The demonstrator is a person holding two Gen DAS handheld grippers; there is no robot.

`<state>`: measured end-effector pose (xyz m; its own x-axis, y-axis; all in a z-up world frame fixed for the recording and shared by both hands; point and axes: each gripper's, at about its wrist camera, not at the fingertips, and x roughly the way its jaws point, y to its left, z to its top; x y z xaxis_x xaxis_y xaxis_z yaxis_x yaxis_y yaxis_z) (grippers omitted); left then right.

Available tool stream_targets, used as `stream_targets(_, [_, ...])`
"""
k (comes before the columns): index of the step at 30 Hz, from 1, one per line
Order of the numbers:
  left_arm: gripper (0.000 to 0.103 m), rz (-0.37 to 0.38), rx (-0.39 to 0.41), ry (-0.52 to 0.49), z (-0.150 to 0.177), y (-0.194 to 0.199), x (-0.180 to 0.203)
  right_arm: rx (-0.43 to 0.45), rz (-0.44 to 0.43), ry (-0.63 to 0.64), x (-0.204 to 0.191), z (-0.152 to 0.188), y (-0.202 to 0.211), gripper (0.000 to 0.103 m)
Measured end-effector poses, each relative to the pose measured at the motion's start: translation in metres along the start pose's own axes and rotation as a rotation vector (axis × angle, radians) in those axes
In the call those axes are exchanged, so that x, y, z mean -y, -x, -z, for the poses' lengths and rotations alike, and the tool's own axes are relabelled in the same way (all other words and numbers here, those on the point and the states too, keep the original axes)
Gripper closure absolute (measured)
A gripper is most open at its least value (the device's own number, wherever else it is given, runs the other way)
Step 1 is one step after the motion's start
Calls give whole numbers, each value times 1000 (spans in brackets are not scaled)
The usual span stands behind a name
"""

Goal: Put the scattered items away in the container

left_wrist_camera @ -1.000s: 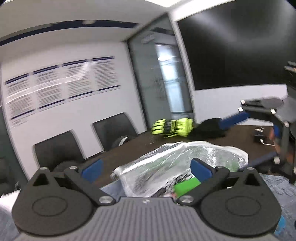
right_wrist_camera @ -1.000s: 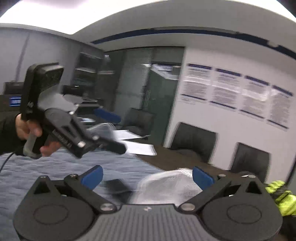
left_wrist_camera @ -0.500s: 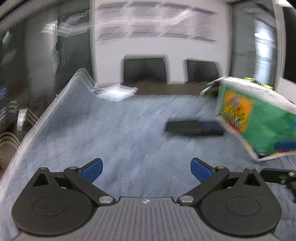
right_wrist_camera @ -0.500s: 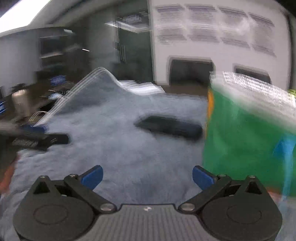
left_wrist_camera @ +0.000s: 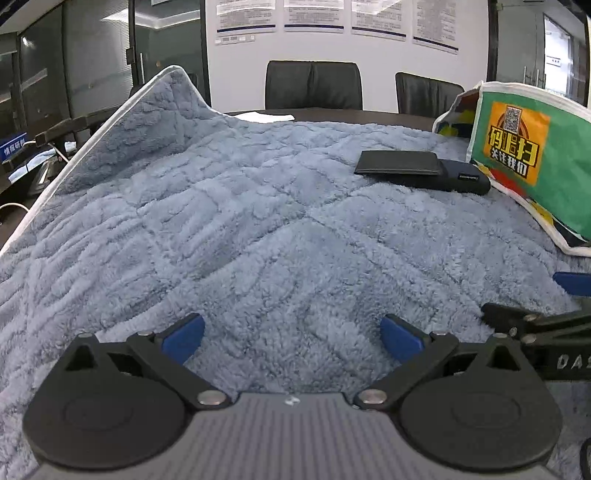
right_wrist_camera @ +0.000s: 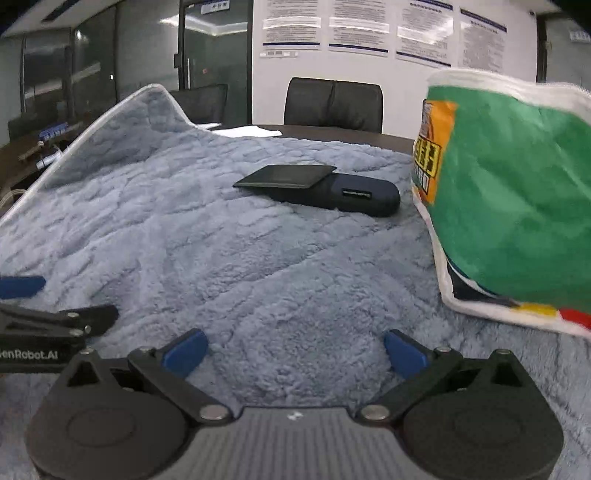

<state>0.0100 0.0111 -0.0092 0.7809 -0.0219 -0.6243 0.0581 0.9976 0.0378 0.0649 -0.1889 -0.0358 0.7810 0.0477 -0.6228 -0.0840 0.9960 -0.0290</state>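
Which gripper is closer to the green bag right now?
Right. The right gripper sits just beside the green bag, which looms at its right; the left gripper is farther left, beyond it.

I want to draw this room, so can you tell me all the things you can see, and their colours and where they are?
blanket: one, fluffy light blue with a white edge, spread over the table.
wallet: one, black, flat on the blanket, partly on top of the case.
case: one, dark navy, lying beside the bag.
bag: one, green with an orange label and white trim, on the right.
chairs: at least two, black, behind the table.
posters: several, white, on the back wall.
papers: white, at the far table edge.
left gripper: black with blue pads, open.
right gripper: black with blue pads, open.
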Motion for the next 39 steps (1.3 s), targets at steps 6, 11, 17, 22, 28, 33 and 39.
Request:
stream_targets(6, [0,-1,0,-4,2,-3,0,-10,-4,-8,1,-2,-3,0])
stream_targets(11, [0,1,0,-5,2,-2,-2,-20,-15,-36,4,-2,-7,0])
stream_targets(17, [0,-3,-3,-10,2,-1,-1,-19,-12,-33,1,0,-5,0])
stream_targets(22, [0,-4,-2,-10,2,-1,0,-19,-18,-40,1,0,-4,0])
stream_targets(28, [0,-2,-2,-9,2,-1,1,-19,-18,-40,1,0,-4,0])
stream_targets(33, [0,-4,0,-10,2,-1,2,-19,-18,-40,1,0,-5,0])
stream_targets(39, [0,-4,1,-11,3,-1,3,-19,-18,-42,1,0,-5,0])
